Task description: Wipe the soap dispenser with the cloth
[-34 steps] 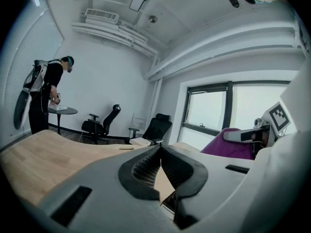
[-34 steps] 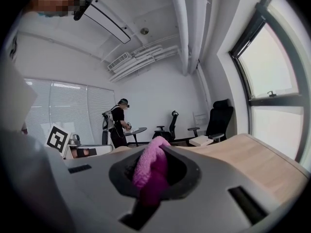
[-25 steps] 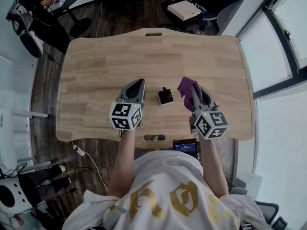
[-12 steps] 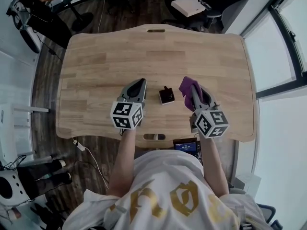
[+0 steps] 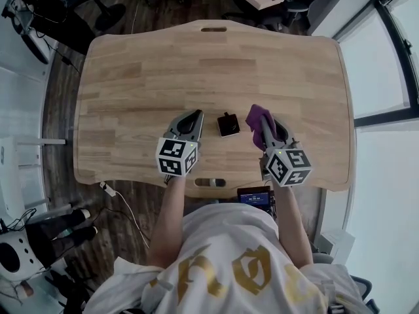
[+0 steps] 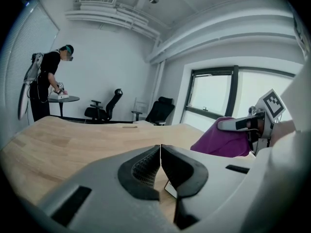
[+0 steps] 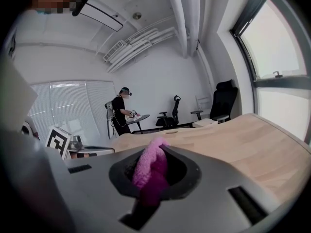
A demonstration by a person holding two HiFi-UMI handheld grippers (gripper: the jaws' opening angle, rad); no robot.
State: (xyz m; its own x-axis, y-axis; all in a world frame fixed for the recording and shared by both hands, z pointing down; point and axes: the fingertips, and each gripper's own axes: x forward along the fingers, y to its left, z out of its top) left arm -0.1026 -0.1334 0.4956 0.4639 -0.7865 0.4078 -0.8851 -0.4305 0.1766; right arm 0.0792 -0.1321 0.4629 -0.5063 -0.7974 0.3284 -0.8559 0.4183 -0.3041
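A small dark soap dispenser (image 5: 228, 124) stands on the wooden table (image 5: 216, 64) between my two grippers. My left gripper (image 5: 192, 119) is just left of it, shut with nothing between its jaws; in the left gripper view (image 6: 160, 154) the jaws touch and a pale corner of the dispenser (image 6: 170, 189) peeks below them. My right gripper (image 5: 262, 124) is just right of the dispenser, shut on a purple cloth (image 5: 256, 118). The cloth (image 7: 151, 171) bulges up between the jaws in the right gripper view, and it hangs at the right of the left gripper view as a purple fold (image 6: 223, 139).
The table has a cable slot (image 5: 214, 29) at the far edge and another (image 5: 211, 182) at the near edge. Office chairs (image 6: 104, 108) stand beyond it. A person (image 6: 48, 81) works at a round side table. A small screen (image 5: 253, 198) sits under the near edge.
Both grippers have sunk toward the tabletop, keeping their places beside the dispenser. The cloth stays clamped in the right one. The head view has shifted a little.
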